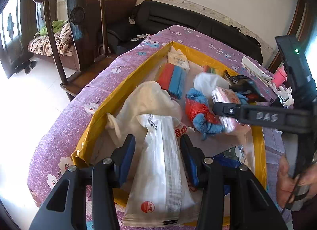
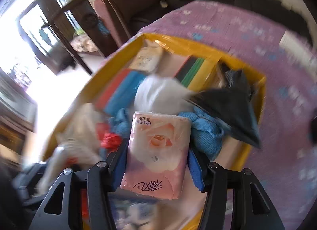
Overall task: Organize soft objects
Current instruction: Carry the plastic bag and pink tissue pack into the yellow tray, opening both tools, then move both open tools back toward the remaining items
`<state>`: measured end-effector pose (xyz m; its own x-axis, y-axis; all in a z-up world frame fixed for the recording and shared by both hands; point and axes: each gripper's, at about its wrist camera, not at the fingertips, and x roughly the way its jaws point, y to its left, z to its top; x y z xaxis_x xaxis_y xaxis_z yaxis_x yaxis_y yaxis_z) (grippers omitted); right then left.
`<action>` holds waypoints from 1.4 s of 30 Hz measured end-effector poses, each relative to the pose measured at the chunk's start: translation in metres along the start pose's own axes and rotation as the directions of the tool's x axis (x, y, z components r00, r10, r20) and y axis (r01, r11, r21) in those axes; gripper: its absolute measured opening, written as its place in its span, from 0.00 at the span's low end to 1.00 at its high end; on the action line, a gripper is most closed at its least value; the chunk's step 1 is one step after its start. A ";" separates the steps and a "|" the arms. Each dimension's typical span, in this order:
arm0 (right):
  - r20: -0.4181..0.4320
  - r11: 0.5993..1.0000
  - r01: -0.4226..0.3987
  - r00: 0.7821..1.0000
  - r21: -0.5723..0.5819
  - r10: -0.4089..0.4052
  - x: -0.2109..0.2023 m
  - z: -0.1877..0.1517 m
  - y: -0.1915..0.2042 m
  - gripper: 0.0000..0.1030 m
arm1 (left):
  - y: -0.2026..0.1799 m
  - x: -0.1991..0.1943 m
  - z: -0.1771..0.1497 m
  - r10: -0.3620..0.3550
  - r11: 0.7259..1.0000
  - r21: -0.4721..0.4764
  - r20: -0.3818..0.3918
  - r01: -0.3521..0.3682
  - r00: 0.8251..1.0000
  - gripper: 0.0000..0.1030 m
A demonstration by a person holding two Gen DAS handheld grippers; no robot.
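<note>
Right gripper [image 2: 156,162] clamped around pink tissue pack [image 2: 156,150] (long axis forward)

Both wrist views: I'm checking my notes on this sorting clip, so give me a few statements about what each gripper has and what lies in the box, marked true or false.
1. The left gripper grips a white plastic pack. True.
2. The right gripper is empty. False: it is shut on a pink tissue pack.
3. The yellow box sits on a purple flowered cloth. True.
4. A blue towel lies outside the box. False: it lies inside it.
5. A red and blue sponge lies in the box. True.
</note>
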<state>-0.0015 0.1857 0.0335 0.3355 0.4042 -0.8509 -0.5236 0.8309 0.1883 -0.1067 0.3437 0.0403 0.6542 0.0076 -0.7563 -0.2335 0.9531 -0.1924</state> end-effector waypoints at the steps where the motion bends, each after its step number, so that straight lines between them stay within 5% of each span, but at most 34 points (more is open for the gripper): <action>1: 0.006 0.999 0.025 1.000 -0.020 -0.024 0.002 0.000 0.003 0.58 | -0.001 0.000 0.000 0.003 1.000 0.002 0.001 -0.003 1.000 0.46; 9: 0.011 0.982 0.148 0.989 -0.118 -0.148 0.017 -0.008 0.008 0.58 | -0.010 0.005 0.000 0.022 1.000 0.018 0.006 -0.022 1.000 0.66; 13: 0.016 0.996 0.052 0.999 -0.075 -0.051 0.010 -0.005 -0.005 0.64 | -0.008 -0.008 0.003 -0.051 0.998 -0.031 0.028 0.052 0.998 0.70; 21: 0.148 0.993 -0.109 0.984 0.036 0.102 -0.061 -0.002 -0.035 0.78 | -0.009 -0.044 0.007 -0.059 0.996 -0.054 0.110 0.065 0.992 0.79; 26: 0.213 0.985 -0.136 0.971 0.106 0.111 -0.099 -0.017 -0.061 0.81 | -0.016 -0.055 0.005 -0.048 0.997 -0.048 0.122 0.054 0.991 0.82; 42: 0.210 0.974 -0.090 0.977 0.207 0.046 -0.127 -0.098 -0.129 0.81 | -0.087 -0.065 -0.028 -0.073 0.995 0.073 0.072 0.068 0.995 0.83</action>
<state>-0.0528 -0.0102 0.0690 0.4676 0.5133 -0.7196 -0.3784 0.8520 0.3618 -0.1490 0.2518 0.0888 0.7195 -0.0403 -0.6933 -0.1353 0.9710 -0.1969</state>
